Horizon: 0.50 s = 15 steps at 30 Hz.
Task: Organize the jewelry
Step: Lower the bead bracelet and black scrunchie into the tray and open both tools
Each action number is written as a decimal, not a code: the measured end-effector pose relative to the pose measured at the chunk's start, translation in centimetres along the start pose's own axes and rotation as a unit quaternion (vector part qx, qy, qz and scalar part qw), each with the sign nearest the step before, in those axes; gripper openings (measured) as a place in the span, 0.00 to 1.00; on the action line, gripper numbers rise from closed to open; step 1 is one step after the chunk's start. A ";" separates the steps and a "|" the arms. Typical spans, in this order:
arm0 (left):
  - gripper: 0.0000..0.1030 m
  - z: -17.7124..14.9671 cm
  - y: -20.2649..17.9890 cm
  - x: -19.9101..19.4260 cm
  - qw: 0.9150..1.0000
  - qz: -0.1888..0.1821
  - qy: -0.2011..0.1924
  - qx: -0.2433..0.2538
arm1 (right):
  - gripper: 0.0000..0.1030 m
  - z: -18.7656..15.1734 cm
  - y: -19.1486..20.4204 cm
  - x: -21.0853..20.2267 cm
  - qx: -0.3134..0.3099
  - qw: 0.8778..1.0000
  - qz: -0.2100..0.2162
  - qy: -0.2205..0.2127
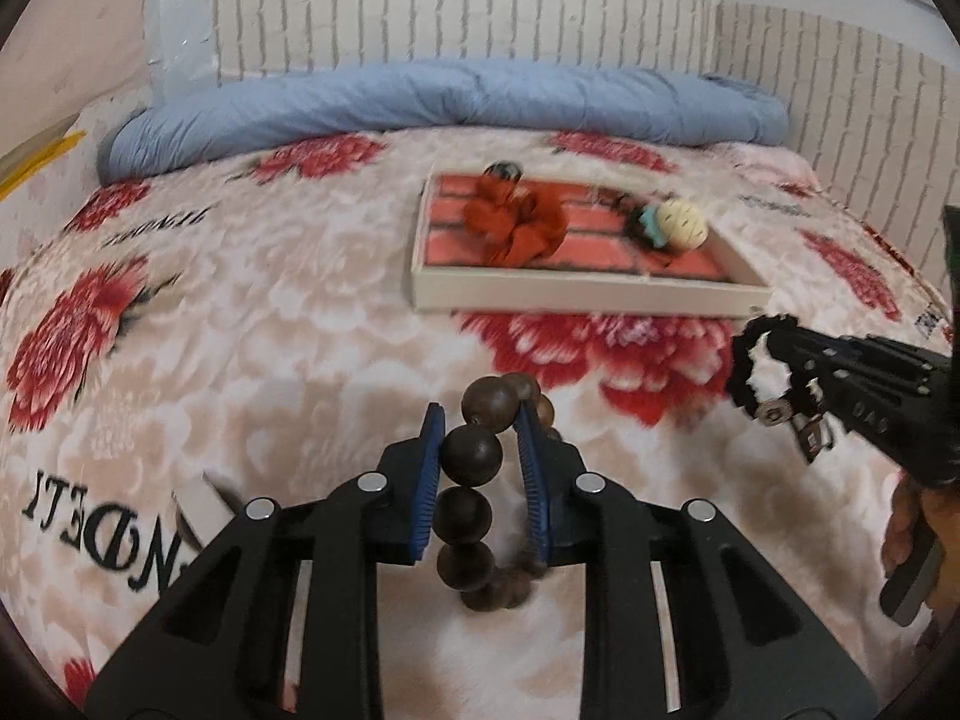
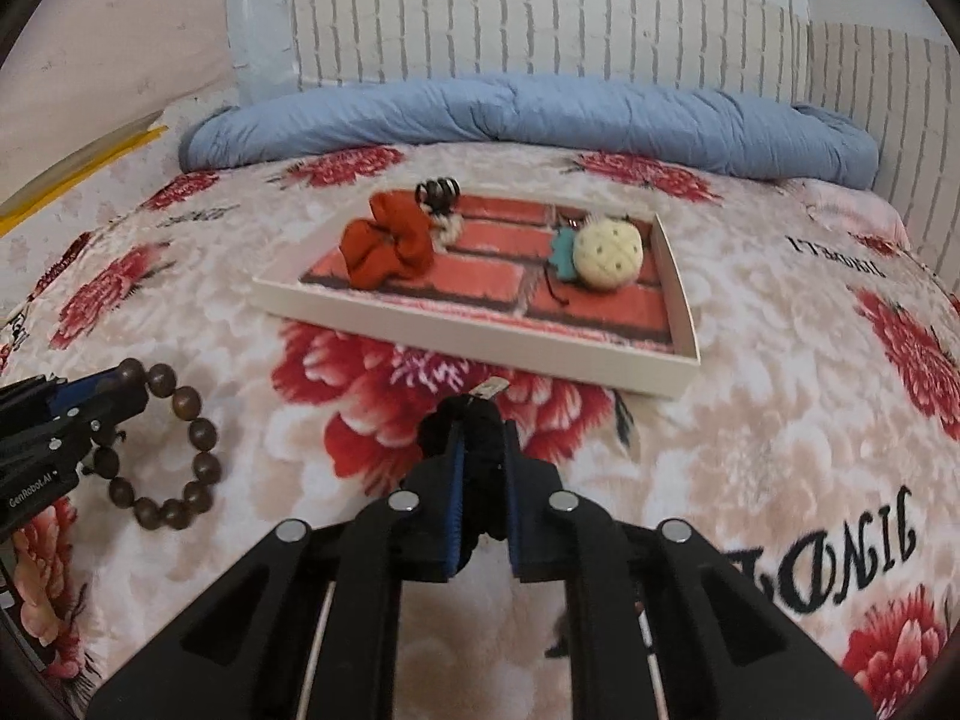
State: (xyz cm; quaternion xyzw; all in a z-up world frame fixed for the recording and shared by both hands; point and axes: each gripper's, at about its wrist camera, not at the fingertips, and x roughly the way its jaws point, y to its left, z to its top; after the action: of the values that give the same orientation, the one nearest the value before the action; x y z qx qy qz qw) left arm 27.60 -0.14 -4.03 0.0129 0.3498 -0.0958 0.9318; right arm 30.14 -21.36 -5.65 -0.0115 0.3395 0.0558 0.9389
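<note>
My left gripper [image 1: 483, 420] is shut on a bracelet of dark wooden beads [image 1: 471, 456], which hangs in a loop between the blue pads, just above the flowered blanket. From the right wrist view the bracelet [image 2: 195, 438] dangles from the left gripper [image 2: 120, 387] at the left edge. My right gripper [image 2: 480, 429] is shut on a black lacy band [image 2: 480, 456] with a small metal clasp [image 2: 489, 387]. The left wrist view shows that band [image 1: 739, 354] curling out of the right gripper [image 1: 786, 363]. Ahead lies a shallow white tray [image 1: 570, 294] [image 2: 480, 336] with a brick-pattern floor.
The tray holds an orange scrunchie [image 2: 387, 246], a cream ball with a teal piece [image 2: 606, 252] and a dark striped bead piece [image 2: 438, 189]. A rolled blue quilt [image 2: 510, 114] lies along the white brick-pattern wall. A hand [image 1: 906, 516] holds the right gripper's handle.
</note>
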 end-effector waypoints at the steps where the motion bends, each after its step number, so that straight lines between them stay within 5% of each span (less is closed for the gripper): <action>1: 0.23 0.4 -0.2 0.0 1.000 -0.001 -0.003 0.003 | 0.11 0.2 -0.1 -0.1 -0.001 1.000 -0.001 -0.002; 15: 0.17 7.7 -2.4 2.2 0.999 -0.007 -0.052 0.005 | 0.11 5.0 -3.3 1.2 0.038 0.998 -0.025 -0.041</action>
State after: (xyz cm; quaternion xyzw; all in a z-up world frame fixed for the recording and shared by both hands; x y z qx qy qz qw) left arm 33.77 -3.52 0.48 0.0097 0.3008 -0.1045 0.9479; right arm 34.64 -24.21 -2.61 0.0177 0.3019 0.0198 0.9530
